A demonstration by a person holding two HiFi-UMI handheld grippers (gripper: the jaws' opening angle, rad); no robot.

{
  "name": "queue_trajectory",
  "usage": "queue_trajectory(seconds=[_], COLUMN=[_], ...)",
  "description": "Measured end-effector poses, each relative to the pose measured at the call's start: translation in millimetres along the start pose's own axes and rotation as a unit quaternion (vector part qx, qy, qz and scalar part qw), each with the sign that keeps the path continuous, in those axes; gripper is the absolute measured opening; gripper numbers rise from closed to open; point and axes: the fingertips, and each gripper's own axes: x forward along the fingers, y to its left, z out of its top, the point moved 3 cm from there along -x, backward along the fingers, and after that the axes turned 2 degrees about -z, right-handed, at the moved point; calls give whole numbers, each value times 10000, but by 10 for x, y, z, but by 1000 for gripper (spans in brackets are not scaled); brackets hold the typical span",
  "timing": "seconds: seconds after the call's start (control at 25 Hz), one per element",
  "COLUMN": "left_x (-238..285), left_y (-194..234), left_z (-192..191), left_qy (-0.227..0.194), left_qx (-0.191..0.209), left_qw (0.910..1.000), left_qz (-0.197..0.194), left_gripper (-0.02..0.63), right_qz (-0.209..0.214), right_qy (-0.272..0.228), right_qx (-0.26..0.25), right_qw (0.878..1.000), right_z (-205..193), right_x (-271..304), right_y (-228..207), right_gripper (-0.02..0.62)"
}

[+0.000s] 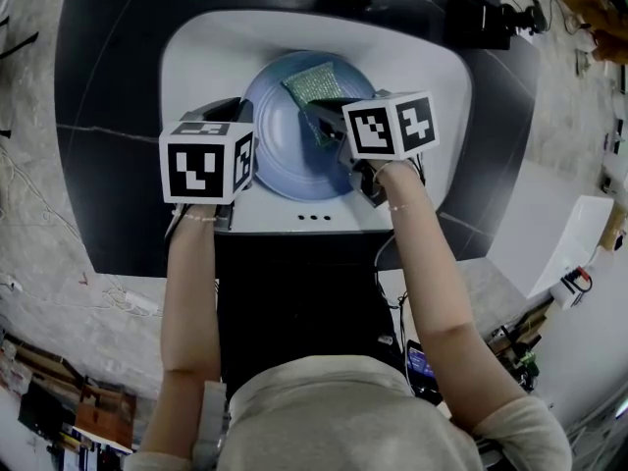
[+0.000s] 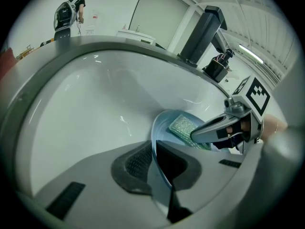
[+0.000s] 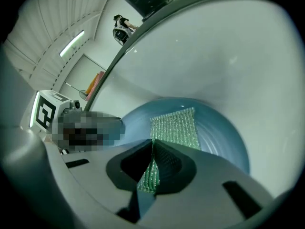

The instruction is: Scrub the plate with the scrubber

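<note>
Sink (image 1: 201, 62): white basin set in a dark bench (image 1: 108, 135), upper middle of the head view.
Plate (image 1: 280, 155): blue, round, in the middle of the sink.
Left gripper (image 2: 159, 162): jaws drawn narrow, clamped on the plate's left rim, which runs up between them.
Scrubber (image 1: 314, 81): green glittery mesh, spread flat on the plate's upper part, its near edge pinched.
Right gripper (image 3: 152, 165): jaws nearly together, holding the scrubber's near edge, over the plate's right side.

A white sink (image 1: 186, 67) is set in a dark counter (image 1: 98, 165); a person (image 2: 69, 13) stands far beyond it.
</note>
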Motion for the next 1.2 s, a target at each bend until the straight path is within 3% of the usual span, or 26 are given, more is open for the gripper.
queue_trajectory(seconds=[0.36, 0.56, 1.2], left_x=[3, -4, -11], left_y=[-2, -20, -3], left_z=[-1, 31, 15], left_qy=[14, -16, 33], left_qx=[35, 92, 104], left_qw=[10000, 10000, 9999], left_qz=[4, 13, 125], left_gripper=[35, 35, 35], right_qz=[-249, -320, 335], right_qy=[103, 336, 850], right_qx=[286, 154, -73], right_qw=[9992, 9988, 9958], right_z=[-197, -340, -503], right_x=[-196, -261, -143], right_y=[-176, -104, 331], right_gripper=[31, 31, 31])
